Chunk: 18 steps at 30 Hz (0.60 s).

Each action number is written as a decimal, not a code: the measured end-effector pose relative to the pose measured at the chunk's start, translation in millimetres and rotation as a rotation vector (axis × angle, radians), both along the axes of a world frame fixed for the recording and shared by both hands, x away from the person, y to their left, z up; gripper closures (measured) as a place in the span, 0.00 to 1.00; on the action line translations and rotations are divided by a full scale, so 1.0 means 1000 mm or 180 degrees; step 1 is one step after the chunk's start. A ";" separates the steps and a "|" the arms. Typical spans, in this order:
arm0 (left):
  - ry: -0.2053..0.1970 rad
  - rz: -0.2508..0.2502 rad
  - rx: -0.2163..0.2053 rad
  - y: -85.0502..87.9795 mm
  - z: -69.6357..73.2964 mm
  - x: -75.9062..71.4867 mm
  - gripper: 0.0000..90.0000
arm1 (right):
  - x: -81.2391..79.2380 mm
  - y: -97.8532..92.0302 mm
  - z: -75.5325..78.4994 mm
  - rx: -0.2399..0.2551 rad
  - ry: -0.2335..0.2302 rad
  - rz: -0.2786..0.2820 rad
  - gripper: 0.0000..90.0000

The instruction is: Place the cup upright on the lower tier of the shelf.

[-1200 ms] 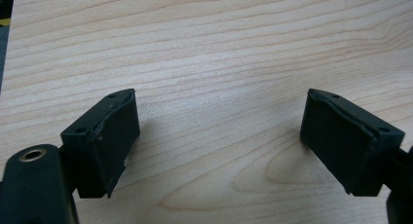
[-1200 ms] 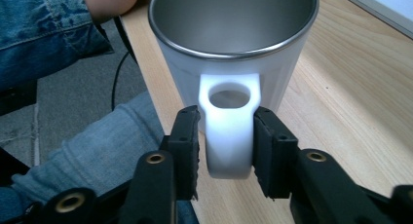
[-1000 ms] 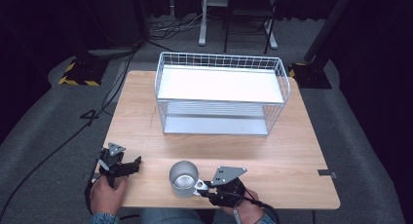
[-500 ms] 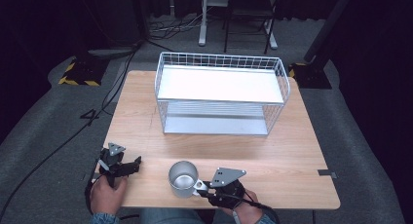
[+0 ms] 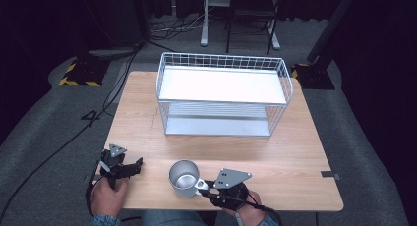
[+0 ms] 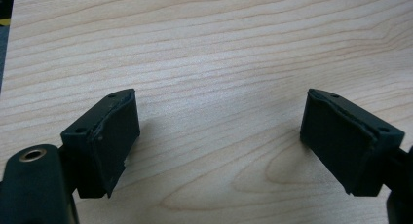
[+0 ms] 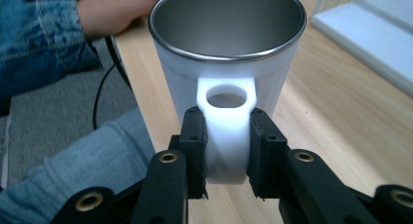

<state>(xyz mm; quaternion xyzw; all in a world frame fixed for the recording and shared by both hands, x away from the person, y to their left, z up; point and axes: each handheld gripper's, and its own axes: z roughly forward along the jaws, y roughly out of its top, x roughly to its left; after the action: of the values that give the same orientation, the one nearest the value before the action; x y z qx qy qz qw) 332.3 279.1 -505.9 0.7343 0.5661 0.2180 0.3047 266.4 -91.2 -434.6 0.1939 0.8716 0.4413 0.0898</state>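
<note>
A white mug (image 5: 183, 178) with a steel inside stands upright near the table's front edge. In the right gripper view the mug (image 7: 229, 44) is close up, and my right gripper (image 7: 227, 153) is shut on its white handle (image 7: 226, 121), one pad on each side. From above, the right gripper (image 5: 202, 187) sits just right of the mug. My left gripper (image 5: 132, 168) rests at the front left corner of the table. Its jaws stand wide apart over bare wood in the left gripper view, left gripper (image 6: 216, 136) open with nothing between the pads.
A white wire basket (image 5: 223, 95) with a white shelf on top stands at the middle back of the wooden table (image 5: 295, 152). A hand and denim sleeve (image 7: 44, 34) lie beyond the mug in the right gripper view. Cables run over the floor at left.
</note>
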 end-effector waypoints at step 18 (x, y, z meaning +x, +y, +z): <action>0.0000 -0.0001 -0.0001 0.000 0.000 0.000 0.16 | 0.028 -0.008 0.034 0.0208 -0.0058 -0.0350 0.79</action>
<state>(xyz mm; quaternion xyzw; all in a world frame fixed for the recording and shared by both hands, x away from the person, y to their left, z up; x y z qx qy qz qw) 332.3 279.1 -506.0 0.7343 0.5660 0.2179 0.3049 294.2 -99.5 -400.5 0.2403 0.8438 0.4657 0.1154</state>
